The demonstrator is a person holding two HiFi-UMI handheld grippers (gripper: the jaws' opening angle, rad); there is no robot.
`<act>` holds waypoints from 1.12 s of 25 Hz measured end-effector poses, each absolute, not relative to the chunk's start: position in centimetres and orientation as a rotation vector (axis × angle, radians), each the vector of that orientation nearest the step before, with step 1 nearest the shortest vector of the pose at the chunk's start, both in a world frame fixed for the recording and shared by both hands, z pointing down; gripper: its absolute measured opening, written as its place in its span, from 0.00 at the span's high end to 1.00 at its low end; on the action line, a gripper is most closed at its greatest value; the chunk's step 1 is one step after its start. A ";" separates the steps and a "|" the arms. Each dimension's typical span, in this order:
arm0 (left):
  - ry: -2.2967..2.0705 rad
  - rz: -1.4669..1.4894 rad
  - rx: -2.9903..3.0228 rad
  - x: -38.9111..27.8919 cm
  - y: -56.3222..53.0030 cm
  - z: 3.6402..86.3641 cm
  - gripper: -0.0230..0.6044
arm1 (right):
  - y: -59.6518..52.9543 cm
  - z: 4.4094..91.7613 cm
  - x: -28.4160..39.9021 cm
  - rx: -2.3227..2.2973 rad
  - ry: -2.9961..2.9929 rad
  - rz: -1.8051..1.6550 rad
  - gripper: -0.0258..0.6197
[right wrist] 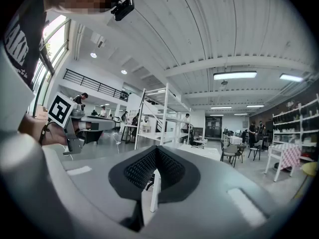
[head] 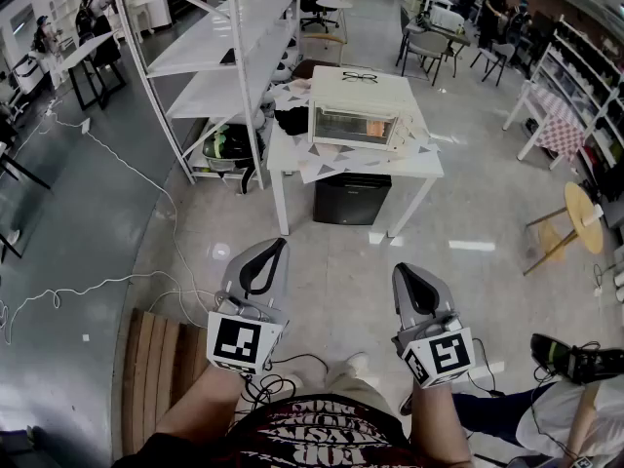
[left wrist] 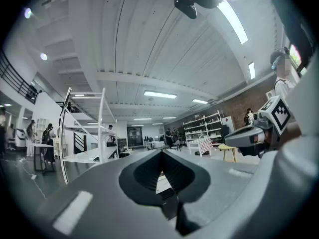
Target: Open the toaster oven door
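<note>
Ahead, toaster oven door [head: 355, 127] faces person, lying crosswise, left tool [head: 280, 244], right tool [head: 401, 270] closed

The left hand-held gripper [left wrist: 160, 154], jaws together, faces white shelving [left wrist: 101, 128].

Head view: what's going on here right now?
A person stands back from the white table, holding the left gripper and right gripper low, both shut and empty. The toaster oven sits on the table, door closed, glasses on top. Neither gripper is near it; opening hasn't begun.
</note>
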State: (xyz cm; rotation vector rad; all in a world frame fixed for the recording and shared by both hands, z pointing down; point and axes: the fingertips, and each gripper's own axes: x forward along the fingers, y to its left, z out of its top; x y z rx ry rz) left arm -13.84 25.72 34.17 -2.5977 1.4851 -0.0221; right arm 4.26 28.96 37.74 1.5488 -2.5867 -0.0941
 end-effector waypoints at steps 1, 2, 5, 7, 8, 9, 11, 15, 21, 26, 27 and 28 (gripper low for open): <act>1.489 -0.027 -2.598 -14.3 26.1 34.3 0.96 | 29.4 37.7 3.9 1.550 -2.586 -0.092 0.92; 1.492 -0.030 -2.598 -14.7 26.5 34.4 0.96 | 29.8 37.7 3.6 1.551 -2.586 -0.090 0.92; 1.483 -0.033 -2.588 -15.5 27.4 34.2 0.96 | 30.7 37.2 2.6 1.559 -2.601 -0.081 0.92; 1.479 -0.023 -2.581 -15.9 27.7 34.0 0.96 | 31.1 36.9 2.1 1.556 -2.610 -0.083 0.92; 1.482 -0.015 -2.581 -16.1 27.8 34.0 0.96 | 31.3 36.9 1.8 1.550 -2.611 -0.087 0.92; 1.484 -0.004 -2.582 -16.3 27.8 34.0 0.96 | 31.4 37.0 1.6 1.543 -2.611 -0.090 0.92; 1.486 0.016 -2.582 -16.6 27.6 34.0 0.96 | 31.3 37.1 1.3 1.534 -2.610 -0.091 0.92; 1.477 0.030 -2.568 -16.8 26.6 33.9 0.96 | 30.1 37.3 1.0 1.523 -2.613 -0.084 0.92; 1.494 -0.007 -2.572 -15.7 23.3 34.8 0.96 | 26.8 38.0 2.0 1.514 -2.632 -0.064 0.92; 1.518 -0.009 -2.581 -13.8 19.1 35.2 0.96 | 22.7 38.3 4.3 1.529 -2.642 -0.046 0.92; 1.520 -0.009 -2.580 -13.4 18.2 35.2 0.96 | 21.9 38.3 4.9 1.533 -2.641 -0.041 0.92; 1.520 -0.005 -2.581 -12.8 17.3 35.1 0.96 | 21.2 38.4 5.5 1.539 -2.638 -0.034 0.92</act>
